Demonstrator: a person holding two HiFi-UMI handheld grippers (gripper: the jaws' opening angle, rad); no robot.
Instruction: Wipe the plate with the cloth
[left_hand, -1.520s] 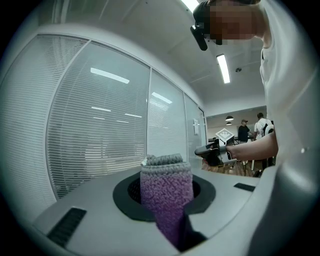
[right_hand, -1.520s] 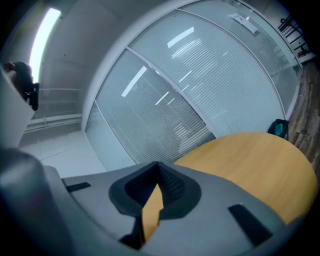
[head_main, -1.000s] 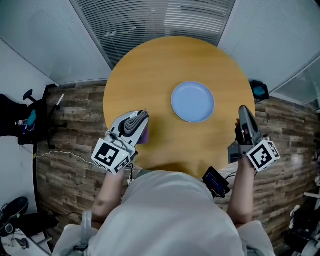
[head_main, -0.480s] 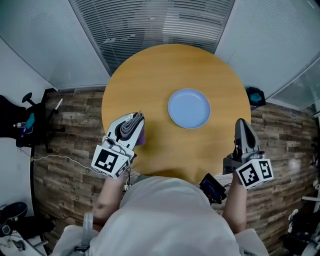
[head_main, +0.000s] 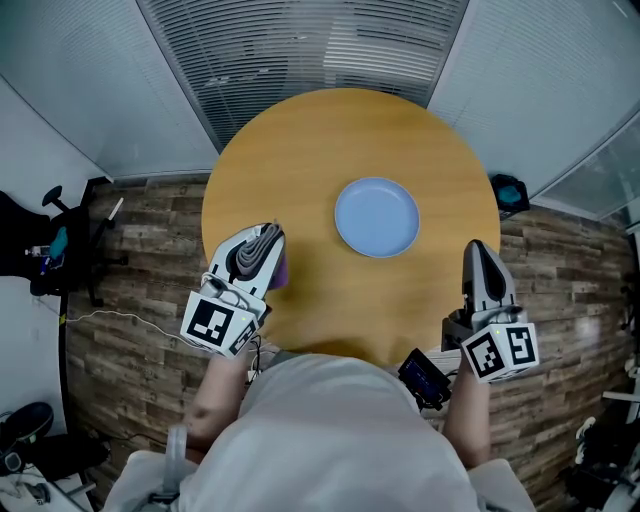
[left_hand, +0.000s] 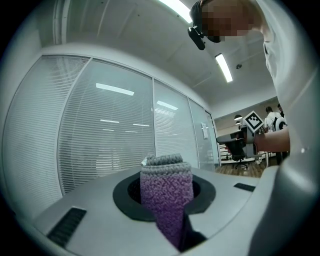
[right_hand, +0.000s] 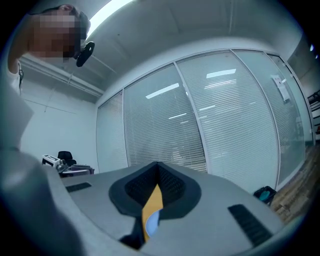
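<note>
Here, wiping had not begun.
The left claw (head_main: 262, 241) pinched the purple knitted cloth (left_hand: 166, 192); the right claw (head_main: 479, 250) was pressed together, empty. The pale-blue round plate (head_main: 377, 217) sat mid-desk (head_main: 300, 140), untouched; the cloth needed to land flat.

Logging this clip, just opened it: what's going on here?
A person at a round wooden table holds a gripper in each hand. The left gripper is shut on a folded purple cloth; the right gripper is shut and empty. Both are short of the blue plate at the table's middle, which neither touches.
</note>
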